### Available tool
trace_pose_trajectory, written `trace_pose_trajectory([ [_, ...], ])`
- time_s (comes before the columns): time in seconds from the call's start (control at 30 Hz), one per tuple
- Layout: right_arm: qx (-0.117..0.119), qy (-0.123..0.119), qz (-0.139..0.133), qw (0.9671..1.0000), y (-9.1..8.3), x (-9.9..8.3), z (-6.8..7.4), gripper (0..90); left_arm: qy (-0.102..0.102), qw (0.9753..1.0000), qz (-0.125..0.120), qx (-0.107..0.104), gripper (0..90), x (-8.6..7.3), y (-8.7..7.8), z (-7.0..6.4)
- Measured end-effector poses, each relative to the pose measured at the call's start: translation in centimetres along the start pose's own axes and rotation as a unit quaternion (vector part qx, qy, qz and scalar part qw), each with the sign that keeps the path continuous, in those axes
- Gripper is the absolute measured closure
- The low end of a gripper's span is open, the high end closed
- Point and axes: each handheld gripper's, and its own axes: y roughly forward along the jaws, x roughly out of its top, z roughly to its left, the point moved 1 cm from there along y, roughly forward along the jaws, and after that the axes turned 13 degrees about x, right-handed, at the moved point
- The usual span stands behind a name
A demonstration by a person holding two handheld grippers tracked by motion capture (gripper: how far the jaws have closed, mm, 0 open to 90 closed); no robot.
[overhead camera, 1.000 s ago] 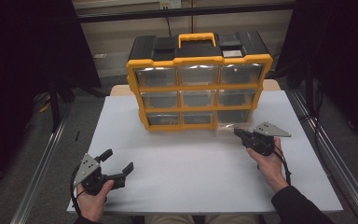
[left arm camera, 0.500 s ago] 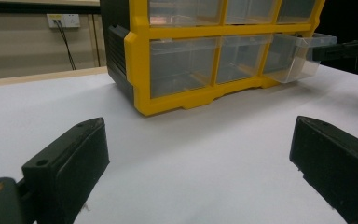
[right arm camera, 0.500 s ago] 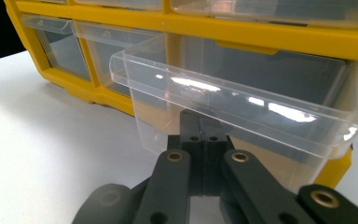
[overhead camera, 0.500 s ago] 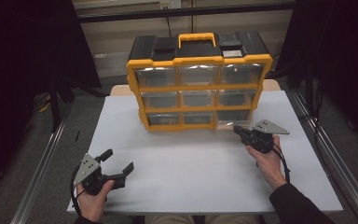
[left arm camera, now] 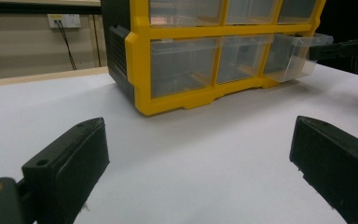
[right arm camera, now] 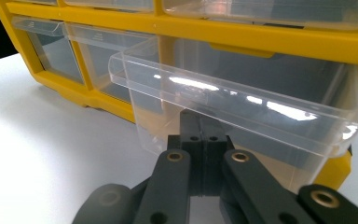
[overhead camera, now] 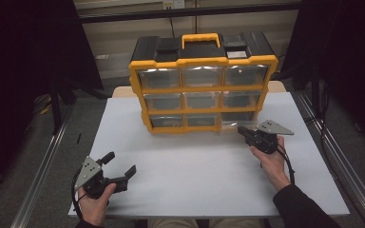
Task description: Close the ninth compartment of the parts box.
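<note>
Right gripper (overhead camera: pixel 244 130): jaws closed on drawer (right arm camera: pixel 242 107), bottom right of cabinet (overhead camera: pixel 203 83).
Left gripper (overhead camera: pixel 120 167): jaws open, well before cabinet.

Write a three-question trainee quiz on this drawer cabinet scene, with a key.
1. True or false: the right gripper has its jaws together at the front of the bottom right drawer.
2. Which drawer sticks out of the cabinet? A top left, B middle, C bottom right.
3. Fill in: the left gripper has its jaws ____ over the table.

Key: 1 true; 2 C; 3 open.
</note>
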Motion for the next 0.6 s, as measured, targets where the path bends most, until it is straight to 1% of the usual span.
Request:
trace_pose_trajectory([
  [0.6, -0.003, 0.001, -0.001, 1.0000, 0.27, 0.01, -0.38, 90.0, 0.001, 1.0000, -0.002, -0.001, 4.3, 0.03, -0.02, -0.06],
])
